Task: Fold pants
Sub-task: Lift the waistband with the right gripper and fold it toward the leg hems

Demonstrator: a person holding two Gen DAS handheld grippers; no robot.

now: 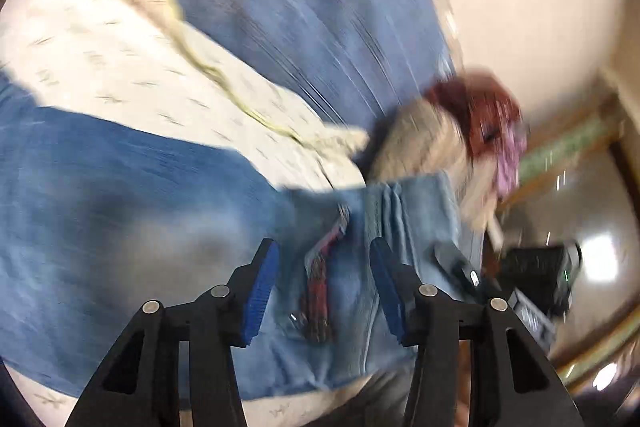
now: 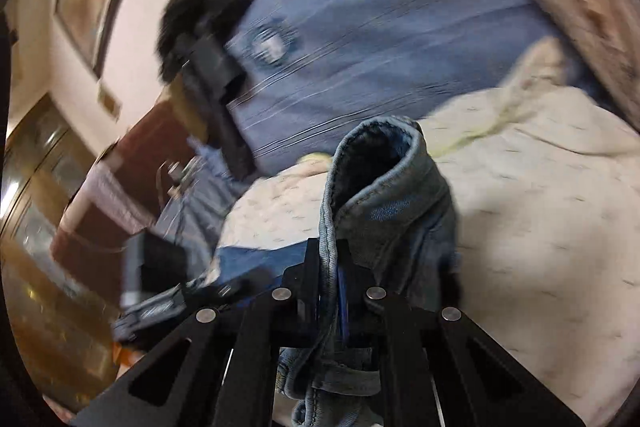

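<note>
The blue denim pants (image 1: 120,195) lie across a cream patterned bedcover (image 1: 100,67) in the blurred left wrist view. My left gripper (image 1: 324,291) is open, its blue pads on either side of the waistband area with a red patterned label (image 1: 320,279); it holds nothing. In the right wrist view my right gripper (image 2: 332,279) is shut on a hem of the pants (image 2: 384,187), which bulges up in a rolled fold in front of the fingers. The left gripper's black body (image 2: 216,91) shows at the left of that view.
A blue striped blanket (image 1: 300,7) covers the bed behind the cream cover (image 2: 540,207). A pile of tan and red clothes (image 1: 460,131) sits at the bed's edge. Dark objects (image 1: 540,275) lie on the shiny floor beside the bed.
</note>
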